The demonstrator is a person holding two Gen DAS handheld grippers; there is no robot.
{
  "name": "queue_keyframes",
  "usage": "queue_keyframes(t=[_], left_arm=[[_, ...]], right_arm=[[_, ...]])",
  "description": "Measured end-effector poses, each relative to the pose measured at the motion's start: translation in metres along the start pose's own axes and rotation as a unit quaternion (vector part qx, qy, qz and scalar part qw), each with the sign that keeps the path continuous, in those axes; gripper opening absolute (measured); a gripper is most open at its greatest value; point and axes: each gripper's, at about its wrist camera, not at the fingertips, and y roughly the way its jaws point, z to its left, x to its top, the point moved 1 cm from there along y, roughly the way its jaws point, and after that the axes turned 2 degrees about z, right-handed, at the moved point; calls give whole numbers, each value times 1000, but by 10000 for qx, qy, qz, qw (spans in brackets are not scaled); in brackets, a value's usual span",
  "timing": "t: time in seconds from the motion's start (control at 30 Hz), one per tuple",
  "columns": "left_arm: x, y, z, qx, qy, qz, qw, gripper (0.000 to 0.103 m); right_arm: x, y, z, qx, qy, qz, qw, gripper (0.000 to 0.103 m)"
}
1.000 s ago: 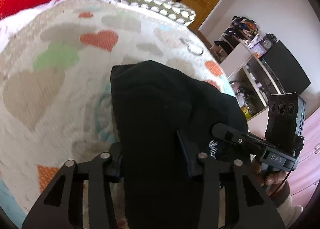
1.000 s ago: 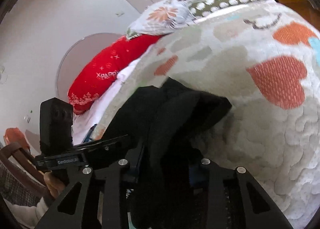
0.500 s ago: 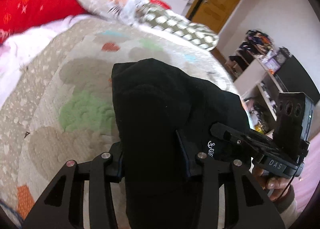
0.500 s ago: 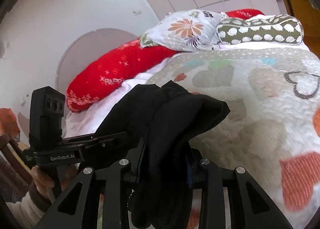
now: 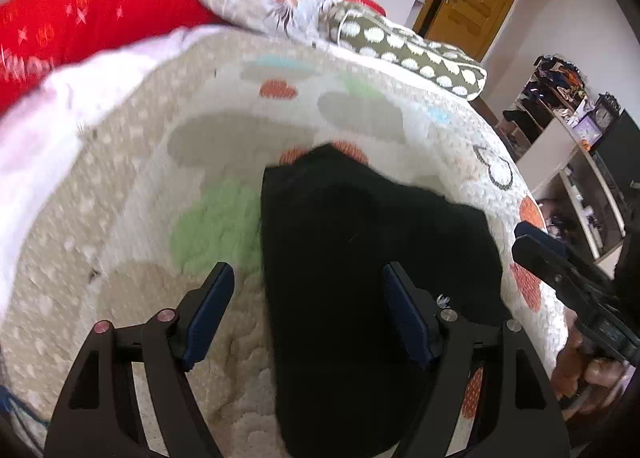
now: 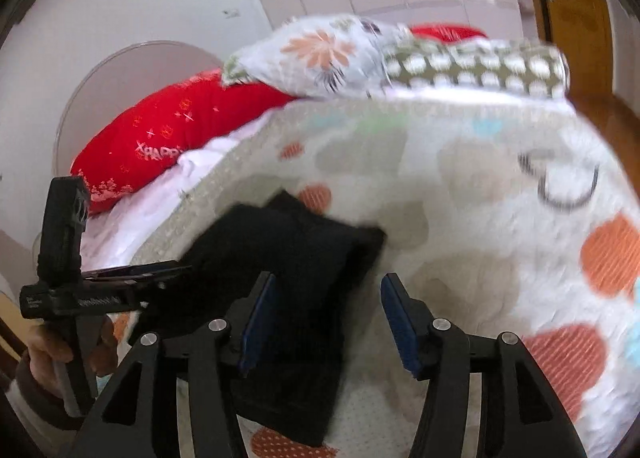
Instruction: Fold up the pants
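Jaws wide apart on both sides, and neither has hold of anything! Left gripper point(image 5: 306, 312) hangs spread over the near end of the black pants point(image 5: 360, 258), its left finger above bare quilt, its right finger over the cloth. Right gripper point(image 6: 326, 318) is just as open, straddling the pants' right edge, with the other handheld gripper in view off to the pants' left.

And the pants point(image 6: 288, 258) themselves? Lying on the heart-patterned quilt point(image 5: 160, 162), bunched into a compact dark rectangle with layers stacked at the far corner. That reads to me as a bundle already folded and set down, so the job looks close to finished; at most a smoothing or squaring of the slightly uneven far edge seems left.

Beyond the pants, at the head of the bed: a red pillow point(image 6: 168, 138), a floral pillow point(image 6: 316, 54) and a spotted bolster point(image 6: 476, 66).
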Motion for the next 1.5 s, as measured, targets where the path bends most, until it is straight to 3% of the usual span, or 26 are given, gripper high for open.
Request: queue_keyframes(t=[0.1,0.23,0.33,0.5,0.97,1.1,1.3,1.5], left_arm=[[2,4,-8,175,46,-49,9998,76],[-2,25,-9,531,159,52,9985,76],[-6,34,-5,447,61,67,9990,79],[-8,40,-11,561,200,45,9982,84],[-27,-2,-15,800,256,-173,9963,83],[-42,-8,-14,883,171,-235,9957,83],[-54,-3,-12,879,21,-330,9956,84],[-56,-22,-20,1013,157,-442,9937,84]], right_arm=[[14,11,14,7,-249,77,9997,54],[14,42,21,-393,-493,368,9973,51],[7,67,13,-624,-504,631,9948,50],[-2,80,-3,-488,-252,694,9961,51],[-17,7,32,-390,-519,369,9972,56],[-33,6,42,-339,-609,448,9966,56],[-59,28,35,-637,-509,622,9947,59],[-54,-2,36,-534,-397,443,9968,60]])
